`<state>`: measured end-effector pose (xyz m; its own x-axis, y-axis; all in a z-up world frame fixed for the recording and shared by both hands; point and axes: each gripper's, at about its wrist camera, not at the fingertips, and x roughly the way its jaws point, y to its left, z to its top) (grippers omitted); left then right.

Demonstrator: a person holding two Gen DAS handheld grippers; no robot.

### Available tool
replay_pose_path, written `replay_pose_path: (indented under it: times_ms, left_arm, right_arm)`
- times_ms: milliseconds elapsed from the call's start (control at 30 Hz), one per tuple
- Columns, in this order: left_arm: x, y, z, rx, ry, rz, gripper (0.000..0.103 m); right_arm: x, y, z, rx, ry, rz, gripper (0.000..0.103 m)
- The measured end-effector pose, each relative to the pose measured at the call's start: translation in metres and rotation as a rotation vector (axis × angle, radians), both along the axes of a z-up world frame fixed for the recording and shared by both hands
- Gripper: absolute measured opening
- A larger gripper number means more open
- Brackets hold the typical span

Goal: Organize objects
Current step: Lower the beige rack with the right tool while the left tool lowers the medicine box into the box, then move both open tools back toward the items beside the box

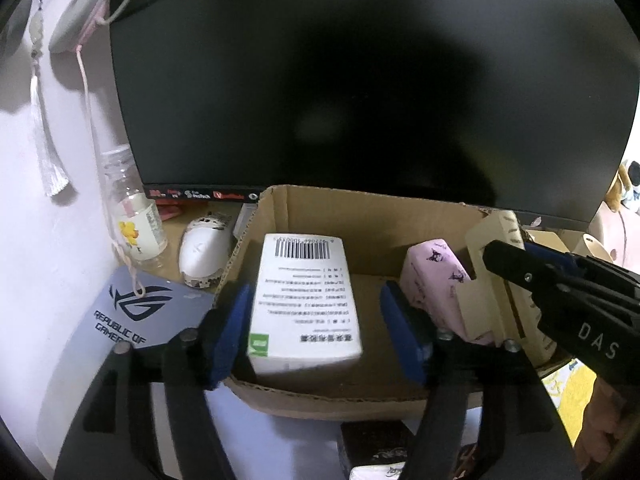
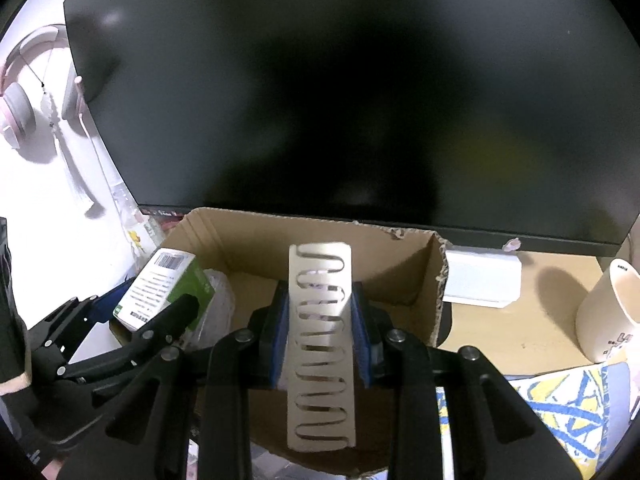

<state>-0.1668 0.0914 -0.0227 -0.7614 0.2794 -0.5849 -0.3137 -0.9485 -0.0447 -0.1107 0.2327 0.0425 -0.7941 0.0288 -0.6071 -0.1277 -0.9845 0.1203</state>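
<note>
An open cardboard carton [image 1: 360,204] [image 2: 280,224] stands in front of a dark monitor. At its left side a white box with a barcode and a green side [image 1: 304,300] [image 2: 160,284] lies tilted. It sits between the blue pads of my left gripper [image 1: 316,336] [image 2: 140,308], which is open, with a gap showing at the right pad. My right gripper [image 2: 322,312] [image 1: 520,276] is shut on a cream packet with wavy slots [image 2: 322,340] [image 1: 496,240], held upright over the carton's right part. A pink printed packet [image 1: 436,280] lies inside the carton.
The monitor [image 1: 360,80] fills the back. Left of the carton are a white mouse [image 1: 204,252], a small clear bottle [image 1: 140,224] and a grey logo card [image 1: 136,308]. Pink headphones [image 1: 80,12] hang on the wall. A white box [image 2: 480,280] and a cream cup [image 2: 604,312] stand to the right.
</note>
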Motion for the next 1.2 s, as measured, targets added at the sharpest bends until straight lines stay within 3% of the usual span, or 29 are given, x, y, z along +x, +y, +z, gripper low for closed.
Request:
replay_pose_path:
  times_ms: [67,333,400,500,767,967,1200]
  left_arm:
    - [0.003,-0.001,0.004,0.006,0.022,0.013,0.081]
    - [0.011,-0.015,0.024,-0.026,0.041,0.075,0.088]
    - [0.014,-0.021,0.029,-0.02,0.051,0.085,0.095]
    - [0.027,-0.027,0.039,-0.012,0.075,0.114,0.1]
    - [0.041,-0.047,0.049,-0.039,0.098,0.158,0.103]
    - [0.048,-0.051,0.046,-0.063,0.091,0.152,0.103]
    - [0.061,-0.052,0.043,-0.062,0.087,0.151,0.103]
  right_arm:
    - [0.007,0.003,0.002,0.01,0.01,-0.003,0.046]
    - [0.019,0.0,0.008,0.003,0.019,0.003,0.061]
    - [0.022,0.0,0.01,0.007,0.018,0.005,0.066]
    - [0.032,0.003,0.012,0.002,0.025,0.009,0.079]
    - [0.048,-0.005,0.021,0.02,0.033,0.031,0.103]
    - [0.058,-0.02,0.02,0.095,0.015,0.059,0.103]
    - [0.069,-0.029,0.006,0.114,-0.019,0.108,0.103]
